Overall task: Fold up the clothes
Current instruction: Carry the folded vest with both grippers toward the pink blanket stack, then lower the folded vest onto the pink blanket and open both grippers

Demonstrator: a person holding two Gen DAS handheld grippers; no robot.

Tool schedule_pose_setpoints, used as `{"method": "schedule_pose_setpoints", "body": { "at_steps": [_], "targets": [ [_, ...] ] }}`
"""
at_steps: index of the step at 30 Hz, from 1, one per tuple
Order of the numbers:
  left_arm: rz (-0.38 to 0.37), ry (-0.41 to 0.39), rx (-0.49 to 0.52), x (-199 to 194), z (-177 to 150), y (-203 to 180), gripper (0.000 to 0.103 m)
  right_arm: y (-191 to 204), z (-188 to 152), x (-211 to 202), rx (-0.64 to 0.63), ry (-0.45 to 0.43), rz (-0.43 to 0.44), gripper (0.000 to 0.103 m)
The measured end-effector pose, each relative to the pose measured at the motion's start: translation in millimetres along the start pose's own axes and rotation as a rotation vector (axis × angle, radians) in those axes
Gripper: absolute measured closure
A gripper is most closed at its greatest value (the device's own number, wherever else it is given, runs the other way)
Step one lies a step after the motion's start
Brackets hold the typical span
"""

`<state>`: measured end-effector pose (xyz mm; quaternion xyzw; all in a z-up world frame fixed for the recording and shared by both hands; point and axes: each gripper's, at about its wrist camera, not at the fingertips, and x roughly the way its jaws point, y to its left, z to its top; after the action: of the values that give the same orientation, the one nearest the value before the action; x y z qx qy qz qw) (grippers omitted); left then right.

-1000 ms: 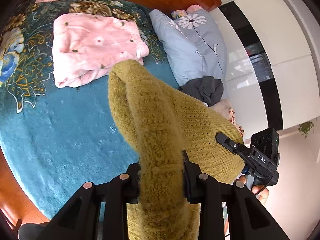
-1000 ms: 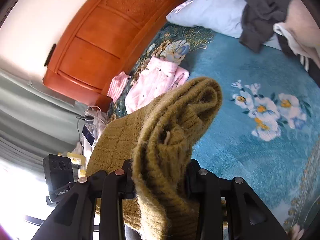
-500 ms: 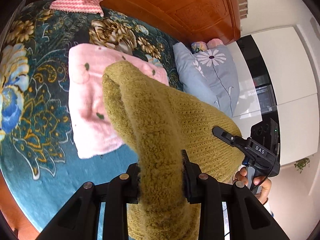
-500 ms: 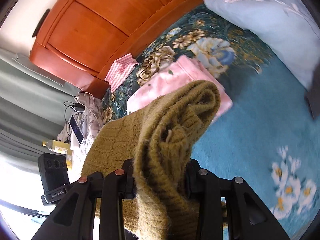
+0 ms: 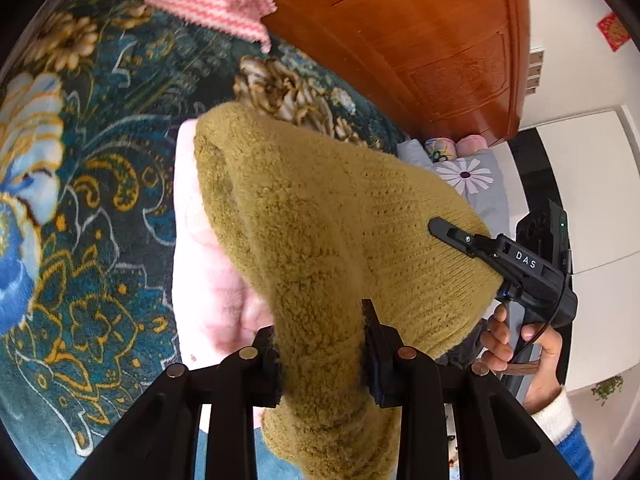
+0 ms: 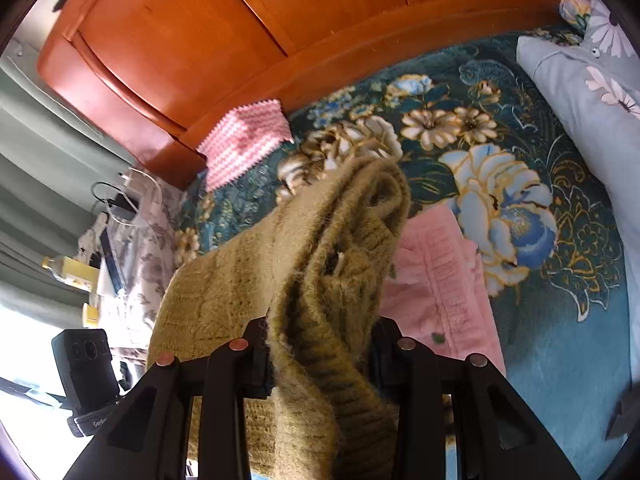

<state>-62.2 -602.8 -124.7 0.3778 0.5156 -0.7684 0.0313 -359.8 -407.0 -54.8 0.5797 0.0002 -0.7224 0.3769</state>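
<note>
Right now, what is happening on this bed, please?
A person holds tongs in each hand, and both the left tongs and the right tongs are shut on one olive knitted sweater, held up above the bed. A folded pink garment lies under it on the floral blanket.

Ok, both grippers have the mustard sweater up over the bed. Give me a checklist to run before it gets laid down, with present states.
1. Left gripper shut on mustard sweater: ok.
2. Right gripper shut on it too: ok.
3. Sweater spread flat between grips: not ok, bunched.
4. Landing spot free: not ok, folded pink garment lies below.
5. Pink zigzag cloth out of the way by the headboard: ok.
6. Sweater's hanging end: cannot tell.
</note>
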Motion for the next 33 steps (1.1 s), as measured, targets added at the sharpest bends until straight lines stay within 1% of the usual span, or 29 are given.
{"method": "schedule_pose_setpoints", "body": {
  "at_steps": [3, 5, 8, 11, 12, 13, 15, 17, 18, 19, 22, 23, 24, 26, 27, 28, 30, 33],
  "targets": [
    [0.012, 0.016, 0.007, 6, -10, 9, 0.071, -18, -5, 30, 0.029, 0.046, -0.033, 0.067],
    [0.008, 0.019, 0.007, 7, -12, 11, 0.070, -28, -10, 40, 0.046, 0.054, -0.040, 0.067],
    [0.018, 0.031, 0.009, 4, -12, 6, 0.067, -42, -19, 44, 0.081, 0.043, -0.015, 0.064],
    [0.075, 0.041, 0.048, -2, -12, -2, 0.060, -50, -22, 37, 0.117, 0.031, 0.006, 0.059],
    [0.092, 0.040, 0.061, -6, -12, -4, 0.056, -51, -23, 30, 0.116, 0.018, -0.002, 0.057],
    [0.112, 0.030, 0.072, -12, -13, -6, 0.053, -52, -23, 24, 0.115, 0.004, -0.011, 0.053],
    [0.158, -0.025, 0.098, -28, -14, -12, 0.049, -58, -24, 7, 0.130, -0.028, -0.045, 0.052],
    [0.204, -0.080, 0.125, -45, -15, -19, 0.049, -59, -25, -10, 0.127, -0.058, -0.090, 0.052],
    [0.231, -0.107, 0.164, -50, -16, -28, 0.049, -59, -25, -19, 0.125, -0.073, -0.113, 0.052],
    [0.251, -0.120, 0.216, -51, -17, -42, 0.048, -54, -26, -24, 0.097, -0.081, -0.145, 0.052],
    [0.263, -0.110, 0.371, -37, -24, -80, 0.048, -25, -34, -32, -0.026, -0.102, -0.232, 0.052],
    [0.267, -0.109, 0.415, -31, -27, -90, 0.048, -11, -39, -30, -0.070, -0.108, -0.244, 0.052],
    [0.271, -0.107, 0.458, -24, -30, -100, 0.048, 0, -45, -27, -0.107, -0.108, -0.216, 0.052],
    [0.288, -0.097, 0.477, -16, -37, -96, 0.048, 24, -56, -22, -0.178, -0.106, -0.154, 0.052],
    [0.297, -0.092, 0.486, -11, -40, -94, 0.048, 28, -61, -18, -0.201, -0.098, -0.132, 0.052],
    [0.310, -0.081, 0.474, -8, -42, -84, 0.048, 32, -65, -15, -0.222, -0.090, -0.111, 0.052],
    [0.324, -0.063, 0.448, 0, -44, -68, 0.048, 24, -73, -6, -0.243, -0.074, -0.160, 0.052],
    [0.326, -0.041, 0.401, 13, -43, -51, 0.048, -4, -76, 3, -0.175, -0.068, -0.189, 0.052]
  ]
}}
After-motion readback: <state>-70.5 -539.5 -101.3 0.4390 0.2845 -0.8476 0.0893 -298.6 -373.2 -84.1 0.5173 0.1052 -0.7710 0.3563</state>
